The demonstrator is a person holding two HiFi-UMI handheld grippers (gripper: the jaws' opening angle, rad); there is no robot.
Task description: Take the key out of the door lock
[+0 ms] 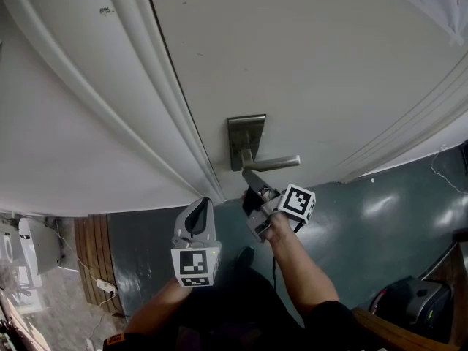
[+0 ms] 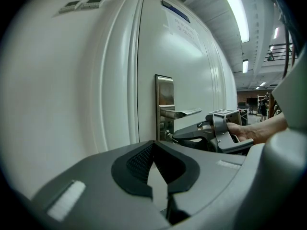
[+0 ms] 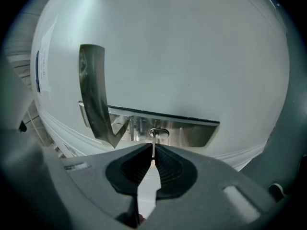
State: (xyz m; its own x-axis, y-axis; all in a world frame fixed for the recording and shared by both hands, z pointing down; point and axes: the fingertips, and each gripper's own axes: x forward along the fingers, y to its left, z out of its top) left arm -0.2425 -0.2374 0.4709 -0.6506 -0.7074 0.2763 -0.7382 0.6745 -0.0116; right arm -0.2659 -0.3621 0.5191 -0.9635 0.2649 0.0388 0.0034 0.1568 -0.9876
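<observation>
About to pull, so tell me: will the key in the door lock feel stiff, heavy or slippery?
The key looks like thin metal, so probably stiff and light. The right gripper pinches only its narrow end, so it may slip or twist if pulled crooked from the lock.

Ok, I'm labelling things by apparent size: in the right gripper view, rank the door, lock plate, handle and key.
Largest: door.
Then lock plate and handle: they look alike, so unranked.
Smallest: key.

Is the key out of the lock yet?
No, the key sits in the lock, clamped between the right gripper's jaws.
</observation>
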